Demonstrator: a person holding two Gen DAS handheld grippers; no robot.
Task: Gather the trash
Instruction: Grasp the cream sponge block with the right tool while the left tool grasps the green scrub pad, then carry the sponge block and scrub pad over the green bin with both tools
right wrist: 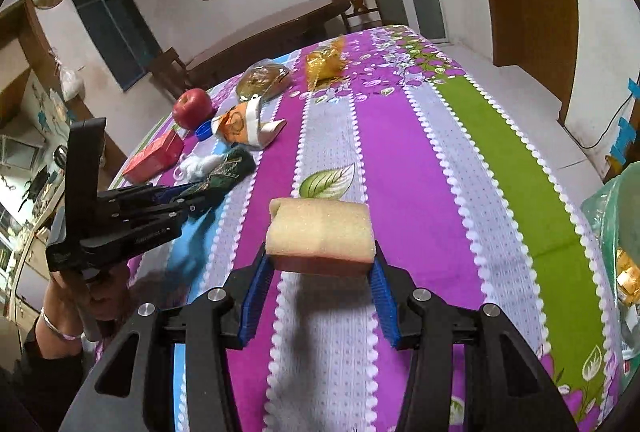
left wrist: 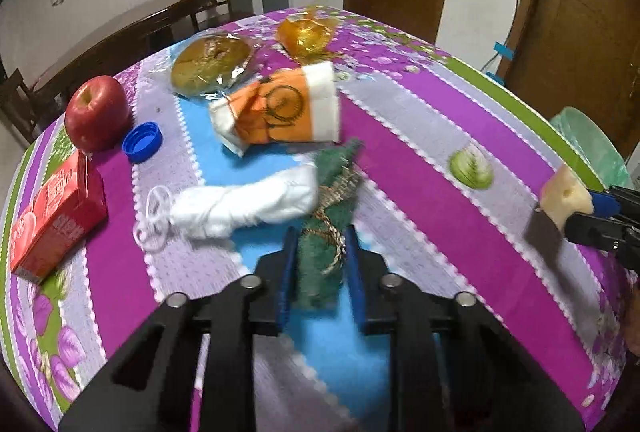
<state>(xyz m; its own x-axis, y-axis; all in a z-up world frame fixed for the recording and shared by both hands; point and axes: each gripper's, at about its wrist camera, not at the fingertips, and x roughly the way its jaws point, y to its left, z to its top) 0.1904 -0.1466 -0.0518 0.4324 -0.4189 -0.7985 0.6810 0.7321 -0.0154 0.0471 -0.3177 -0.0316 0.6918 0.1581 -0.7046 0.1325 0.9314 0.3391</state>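
Sponge (right wrist: 322, 232) held above the tablecloth (right wrist: 500, 168), near its right edge.

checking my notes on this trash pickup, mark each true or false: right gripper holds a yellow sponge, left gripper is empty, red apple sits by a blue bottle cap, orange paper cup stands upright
1. The right gripper holds a yellow foam sponge block: true.
2. The left gripper is empty: false, it is shut on a dark green wrapper with gold trim.
3. The red apple sits by a blue plastic bottle cap: true.
4. The orange paper cup stands upright: false, it lies crushed on its side.
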